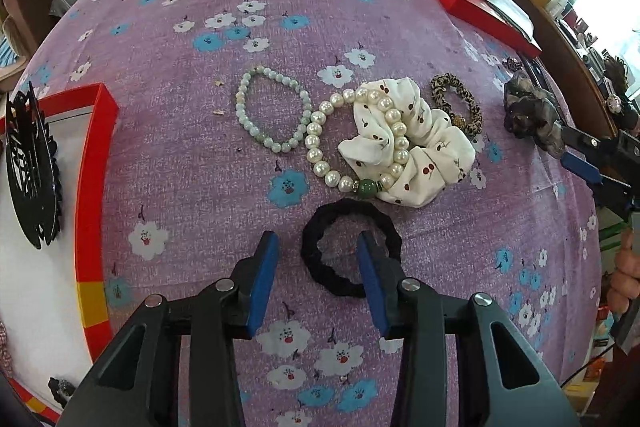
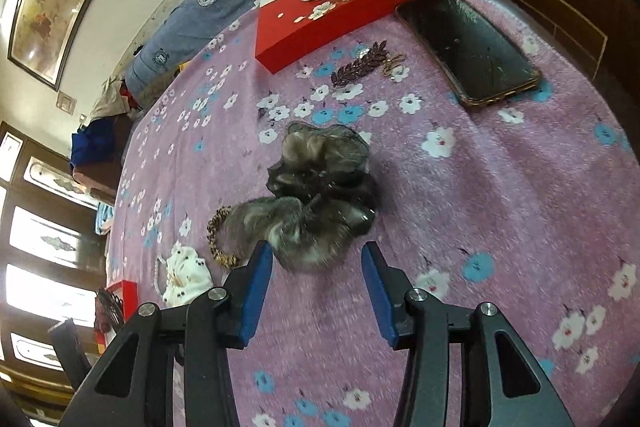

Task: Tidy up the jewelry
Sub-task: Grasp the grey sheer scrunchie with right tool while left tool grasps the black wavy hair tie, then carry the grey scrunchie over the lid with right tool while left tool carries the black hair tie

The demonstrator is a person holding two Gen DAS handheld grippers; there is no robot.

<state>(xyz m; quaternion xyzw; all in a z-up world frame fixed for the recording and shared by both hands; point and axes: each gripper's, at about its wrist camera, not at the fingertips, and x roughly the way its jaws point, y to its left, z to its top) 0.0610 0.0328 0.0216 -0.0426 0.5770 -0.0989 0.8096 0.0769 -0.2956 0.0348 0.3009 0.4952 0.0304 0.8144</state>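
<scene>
left gripper hangs released, black hair tie partly between its fingers; right gripper released, grey scrunchie just ahead.

Left gripper and right gripper, jaws apart, angled downward.

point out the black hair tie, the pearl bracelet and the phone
Black hair tie (image 1: 320, 223): left wrist view, top of loop.
Pearl bracelet (image 1: 312, 141): left wrist view, left-side pearl.
Phone (image 2: 472, 47): right wrist view, screen middle.

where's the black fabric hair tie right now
In the left wrist view, the black fabric hair tie lies on the purple floral cloth just below the white pearl bracelet, with the left tongs open around its left side.
</scene>
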